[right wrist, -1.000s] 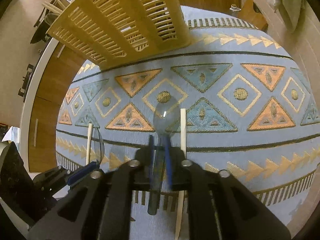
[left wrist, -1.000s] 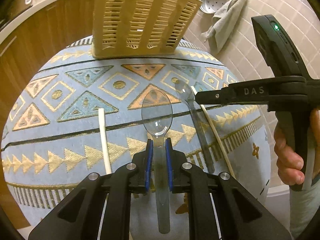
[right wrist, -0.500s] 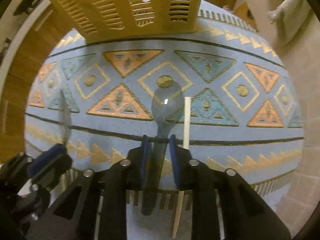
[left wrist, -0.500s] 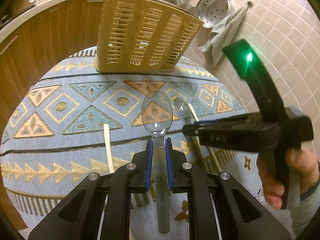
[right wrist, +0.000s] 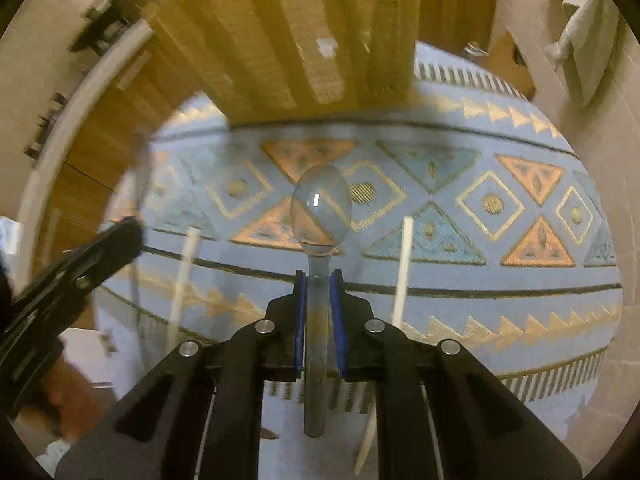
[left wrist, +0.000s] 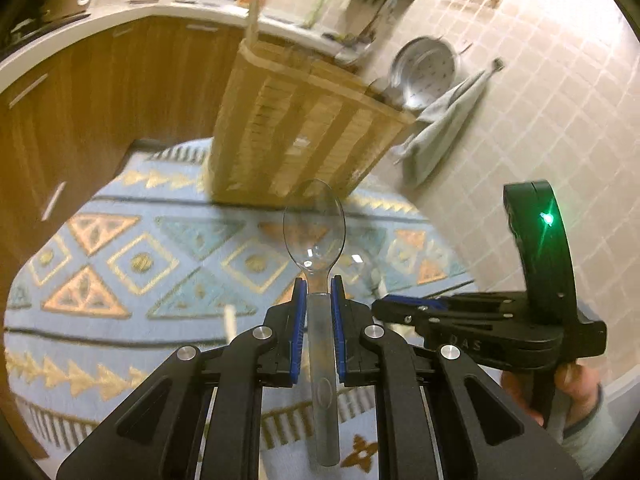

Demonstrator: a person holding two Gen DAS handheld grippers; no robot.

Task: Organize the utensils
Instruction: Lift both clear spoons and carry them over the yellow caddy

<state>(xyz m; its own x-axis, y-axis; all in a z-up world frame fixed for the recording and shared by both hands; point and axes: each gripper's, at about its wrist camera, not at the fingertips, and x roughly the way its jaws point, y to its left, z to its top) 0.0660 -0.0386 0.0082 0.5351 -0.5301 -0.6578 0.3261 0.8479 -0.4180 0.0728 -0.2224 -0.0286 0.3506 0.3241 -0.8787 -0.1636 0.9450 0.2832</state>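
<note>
Two spoons, left and right, clamped in left gripper and right gripper; newly lifted off rug, bound for basket.

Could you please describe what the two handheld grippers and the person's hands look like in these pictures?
Both the left gripper and the right gripper are matte black plastic with silver rivets and blue pads lining the fingers. Seen from the left camera, the right gripper's body carries pale letters "DAS" and a curved black housing with a glowing green light. The right hand is bare, with a light grey sleeve.
</note>
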